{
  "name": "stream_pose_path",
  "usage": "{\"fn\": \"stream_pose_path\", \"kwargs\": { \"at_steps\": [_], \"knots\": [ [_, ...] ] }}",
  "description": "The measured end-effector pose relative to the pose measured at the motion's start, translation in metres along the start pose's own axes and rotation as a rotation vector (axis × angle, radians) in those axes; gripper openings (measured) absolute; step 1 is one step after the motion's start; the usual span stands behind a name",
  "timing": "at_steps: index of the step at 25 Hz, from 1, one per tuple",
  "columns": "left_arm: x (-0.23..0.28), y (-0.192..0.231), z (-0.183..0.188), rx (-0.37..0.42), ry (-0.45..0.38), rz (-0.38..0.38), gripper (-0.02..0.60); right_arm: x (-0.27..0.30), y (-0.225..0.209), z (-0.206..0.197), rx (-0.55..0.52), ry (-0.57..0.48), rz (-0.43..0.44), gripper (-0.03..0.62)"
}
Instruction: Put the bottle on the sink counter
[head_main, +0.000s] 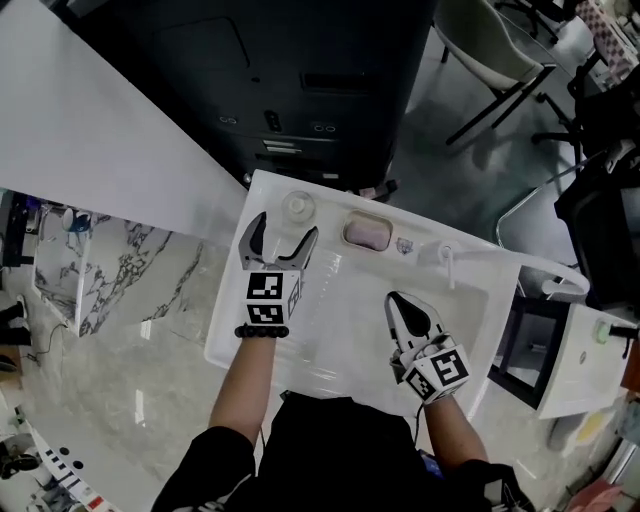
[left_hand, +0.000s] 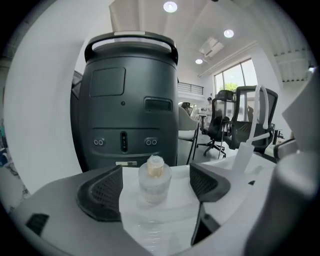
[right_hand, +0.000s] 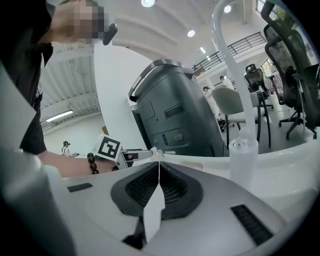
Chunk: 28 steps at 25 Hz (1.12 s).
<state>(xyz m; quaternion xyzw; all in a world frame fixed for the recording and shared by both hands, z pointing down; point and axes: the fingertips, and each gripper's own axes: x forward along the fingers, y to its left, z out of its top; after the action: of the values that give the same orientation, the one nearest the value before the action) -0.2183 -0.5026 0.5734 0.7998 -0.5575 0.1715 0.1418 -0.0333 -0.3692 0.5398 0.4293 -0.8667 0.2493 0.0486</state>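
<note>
The left gripper (left_hand: 156, 186) has its ribbed black pads spread wide, gripping nothing. Just beyond them is a small, squat, translucent plastic bottle (left_hand: 154, 179) with a pale cap. It stands upright, long axis vertical, at the rear left corner of the glossy white sink counter (head_main: 228, 318); its contents are unclear. The right gripper (right_hand: 158, 172) is clenched on nothing.

Big dk-grey cabinet (left_hand: 130, 100) w/ white wall panel (head_main: 80, 120) beside it, black office chairs (left_hand: 219, 120) by bright window (left_hand: 234, 79), recessed ceiling lights (left_hand: 170, 6) on, pale marbled floor (head_main: 150, 300).
</note>
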Motion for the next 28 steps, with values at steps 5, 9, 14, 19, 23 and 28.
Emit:
{"fn": "stream_pose_path", "kwargs": {
  "at_steps": [5,9,14,19,23,28],
  "knots": [
    [-0.053,-0.025,0.025,-0.052,-0.101,0.012,0.416,-0.029,0.013,0.022,-0.047,-0.047,0.046,0.031],
    [-0.086,-0.051,0.038,-0.056,-0.139,0.000,0.407,-0.050,0.016,0.037,-0.081,-0.095,0.075,0.031],
    [-0.126,-0.084,0.048,-0.022,-0.176,-0.005,0.292,-0.080,0.023,0.055,-0.099,-0.157,0.092,0.031],
    [-0.166,-0.107,0.056,-0.095,-0.244,-0.029,0.105,-0.104,0.030,0.067,-0.123,-0.210,0.106,0.031],
    [-0.195,-0.128,0.050,-0.107,-0.257,-0.054,0.075,-0.124,0.034,0.068,-0.138,-0.235,0.102,0.031],
    [-0.214,-0.131,0.049,-0.125,-0.284,-0.042,0.075,-0.131,0.036,0.070,-0.161,-0.255,0.088,0.029]
  ]
}}
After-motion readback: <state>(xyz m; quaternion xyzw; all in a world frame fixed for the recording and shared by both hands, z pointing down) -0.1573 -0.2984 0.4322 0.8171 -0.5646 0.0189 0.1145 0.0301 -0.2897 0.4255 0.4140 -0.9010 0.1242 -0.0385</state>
